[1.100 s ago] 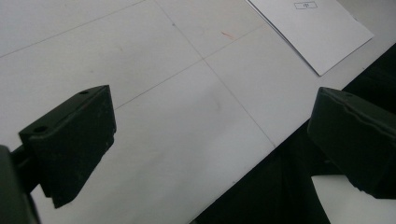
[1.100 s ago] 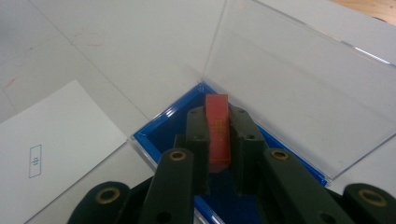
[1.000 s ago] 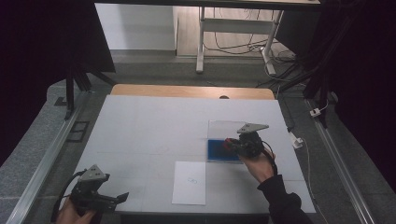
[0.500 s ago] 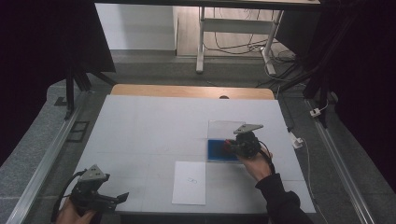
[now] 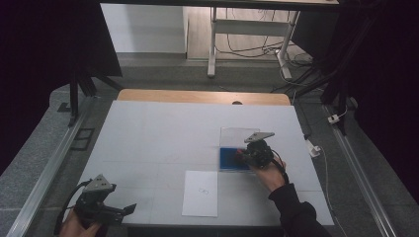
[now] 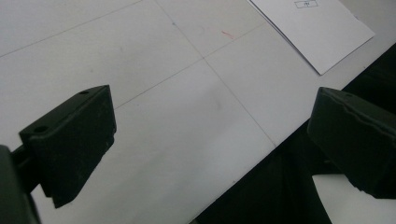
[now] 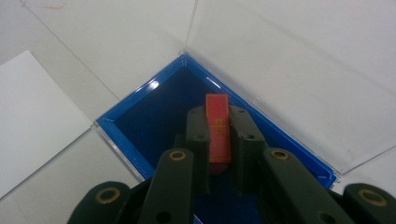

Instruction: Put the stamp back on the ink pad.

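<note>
The white table [image 5: 163, 133] carries 1 paper sheet [image 5: 200, 193] and 1 blue tray [image 5: 232, 159].

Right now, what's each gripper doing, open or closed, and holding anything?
Left gripper: open, holding nothing, over the table's near edge.
Right gripper: closed on a small red piece, above the blue tray.

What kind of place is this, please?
Probably a lab or recording workspace: a white table marked with thin grid lines, cables trailing on the floor behind, and metal rails alongside the table.
</note>
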